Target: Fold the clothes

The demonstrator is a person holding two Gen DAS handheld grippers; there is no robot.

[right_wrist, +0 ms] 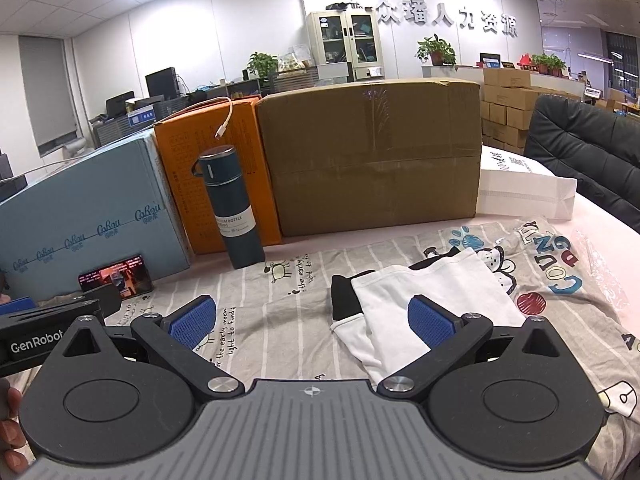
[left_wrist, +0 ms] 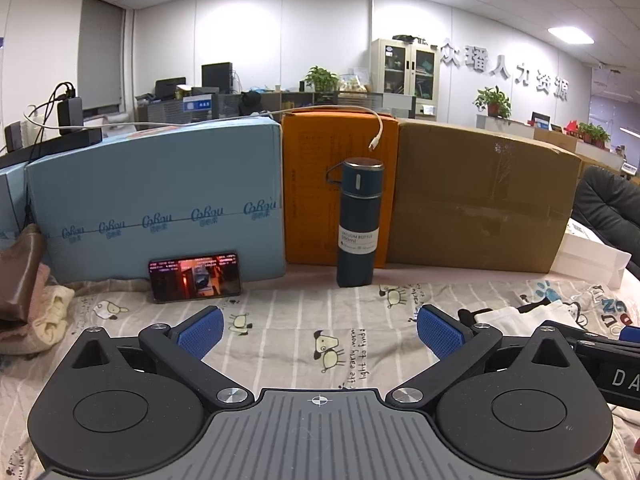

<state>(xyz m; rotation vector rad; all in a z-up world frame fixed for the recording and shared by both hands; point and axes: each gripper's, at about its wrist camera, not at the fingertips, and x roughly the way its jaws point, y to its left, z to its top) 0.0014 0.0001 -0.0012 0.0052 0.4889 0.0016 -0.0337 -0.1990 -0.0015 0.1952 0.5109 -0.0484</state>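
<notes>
The left gripper point(left_wrist: 319, 330) hovered low over the striped, cartoon-printed sheet point(left_wrist: 288, 320) with its blue-padded fingers point(left_wrist: 200, 332) spread wide and nothing between them. The right gripper point(right_wrist: 312, 322) was spread just as wide — its right pad point(right_wrist: 434, 326) lay over the white garment point(right_wrist: 420, 292), though whether it touched the cloth could not be told. That garment, white with a black part at its left edge, lay partly folded on the sheet at centre right of the right wrist view; in the left wrist view it showed only at the lower right edge point(left_wrist: 520, 314). A dark blue vacuum bottle point(left_wrist: 357, 222) stood upright at the back of the sheet, in front of an orange box point(left_wrist: 312, 184) that was flanked by a light blue box point(left_wrist: 160, 188) and a brown carton point(left_wrist: 480, 196). A phone point(left_wrist: 195, 276) with a lit screen leaned against the blue box — lower left of centre in the left view.
</notes>
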